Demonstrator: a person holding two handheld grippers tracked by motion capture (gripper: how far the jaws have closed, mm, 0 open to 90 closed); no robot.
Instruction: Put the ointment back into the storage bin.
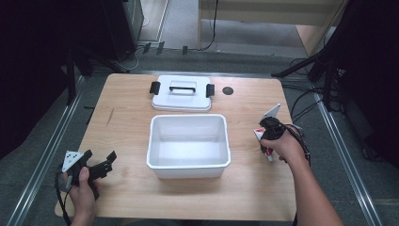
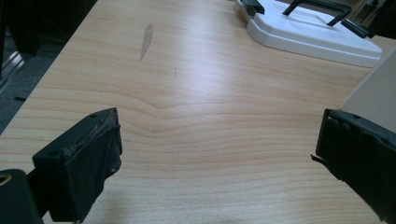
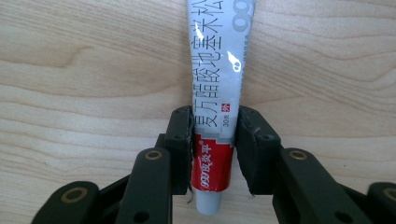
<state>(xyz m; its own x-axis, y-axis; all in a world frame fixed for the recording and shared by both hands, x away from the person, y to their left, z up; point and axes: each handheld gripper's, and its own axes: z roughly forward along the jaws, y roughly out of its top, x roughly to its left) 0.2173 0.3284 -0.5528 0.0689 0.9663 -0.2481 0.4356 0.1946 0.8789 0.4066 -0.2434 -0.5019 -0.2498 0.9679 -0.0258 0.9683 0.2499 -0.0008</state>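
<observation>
White-and-red ointment tube (image 3: 215,116) was the whole story here, lying flat on the wooden table (image 1: 122,136) near its right edge, off to the right of the open white plastic bin (image 1: 188,143). The right gripper (image 3: 215,135) had come at it from the cap end, so the tube's long axis ran straight away from the gripper, right up the middle between the two black jaws. Those jaws sat either side of the tube's lower body with the pads against its sides, near the line where the red band meets the silver, so I'd call it pinched rather than just straddled. The cap poked out below the pads, and the flat crimped tail pointed away.

So the relation that mattered: the bin lay to the left of that tube as seen from the high view, with its near-right corner the closest bit. I'd guess the next move was lift and swing left over the rim.

The left gripper (image 1: 94,167) was miles off, near the front-left corner of the table, jaws spread wide with nothing but bare wood between them. The bin's lid (image 1: 181,94) sat behind the bin, toward the far edge.
</observation>
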